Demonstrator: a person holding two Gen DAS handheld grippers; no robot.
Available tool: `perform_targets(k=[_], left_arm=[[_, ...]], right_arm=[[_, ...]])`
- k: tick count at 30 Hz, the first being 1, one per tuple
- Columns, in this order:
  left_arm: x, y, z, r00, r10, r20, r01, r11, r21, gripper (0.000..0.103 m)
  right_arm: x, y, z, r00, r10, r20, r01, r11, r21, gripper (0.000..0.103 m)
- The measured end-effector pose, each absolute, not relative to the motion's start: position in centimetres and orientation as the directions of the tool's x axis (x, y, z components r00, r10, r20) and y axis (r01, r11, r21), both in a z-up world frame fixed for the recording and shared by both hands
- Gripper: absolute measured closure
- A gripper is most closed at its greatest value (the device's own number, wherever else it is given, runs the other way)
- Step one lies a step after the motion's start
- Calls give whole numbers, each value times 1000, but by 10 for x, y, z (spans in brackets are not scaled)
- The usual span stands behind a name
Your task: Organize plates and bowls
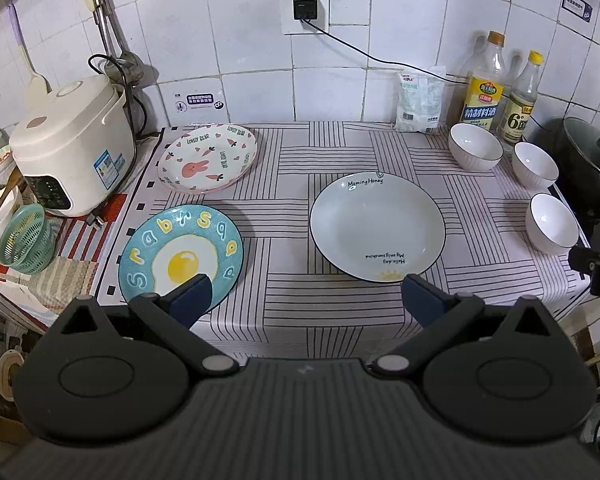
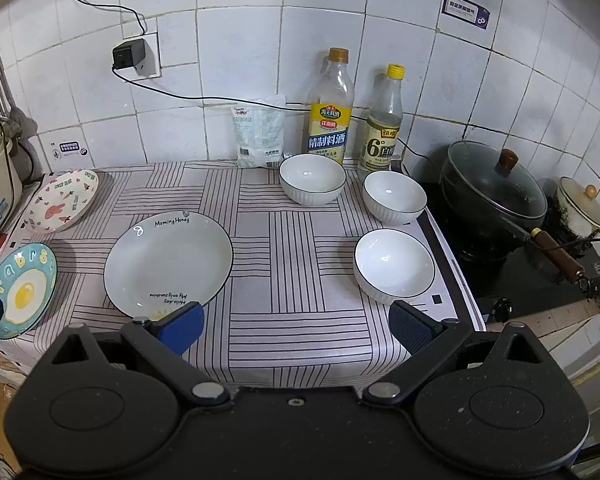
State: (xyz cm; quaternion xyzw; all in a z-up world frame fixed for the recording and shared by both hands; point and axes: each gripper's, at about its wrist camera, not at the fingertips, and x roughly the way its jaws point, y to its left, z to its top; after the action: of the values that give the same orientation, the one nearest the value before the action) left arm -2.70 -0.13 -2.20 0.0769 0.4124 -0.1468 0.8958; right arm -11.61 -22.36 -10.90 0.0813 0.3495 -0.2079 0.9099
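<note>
Three plates lie on the striped cloth: a blue fried-egg plate [image 1: 180, 254] front left, a white rabbit plate [image 1: 208, 158] behind it, and a pale green plate [image 1: 378, 226] in the middle. Three white bowls stand apart on the right: far [image 2: 312, 178], middle [image 2: 394, 197] and near [image 2: 394, 265]. My left gripper [image 1: 304, 294] hovers open over the counter's front edge, between the egg plate and the green plate. My right gripper [image 2: 296, 322] is open too, between the green plate [image 2: 168, 262] and the near bowl. Both hold nothing.
A rice cooker [image 1: 70, 148] and a green basket [image 1: 26, 240] stand at the left. Two bottles [image 2: 330, 110] and a white bag [image 2: 258, 136] line the tiled wall. A lidded black pot [image 2: 494, 188] and a knife [image 2: 548, 248] sit on the stove at the right.
</note>
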Motion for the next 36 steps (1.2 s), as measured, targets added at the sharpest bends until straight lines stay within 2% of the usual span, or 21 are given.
perform_targets(k=[31, 36], left_arm=[[-19, -1, -27, 611, -190, -768, 331, 943, 30, 0], [-12, -2, -28, 599, -199, -776, 334, 942, 16, 0]], right_arm=[[-104, -228, -115, 651, -322, -687, 439, 899, -6, 3], [-101, -226, -112, 679, -311, -665, 423, 906, 8, 3]])
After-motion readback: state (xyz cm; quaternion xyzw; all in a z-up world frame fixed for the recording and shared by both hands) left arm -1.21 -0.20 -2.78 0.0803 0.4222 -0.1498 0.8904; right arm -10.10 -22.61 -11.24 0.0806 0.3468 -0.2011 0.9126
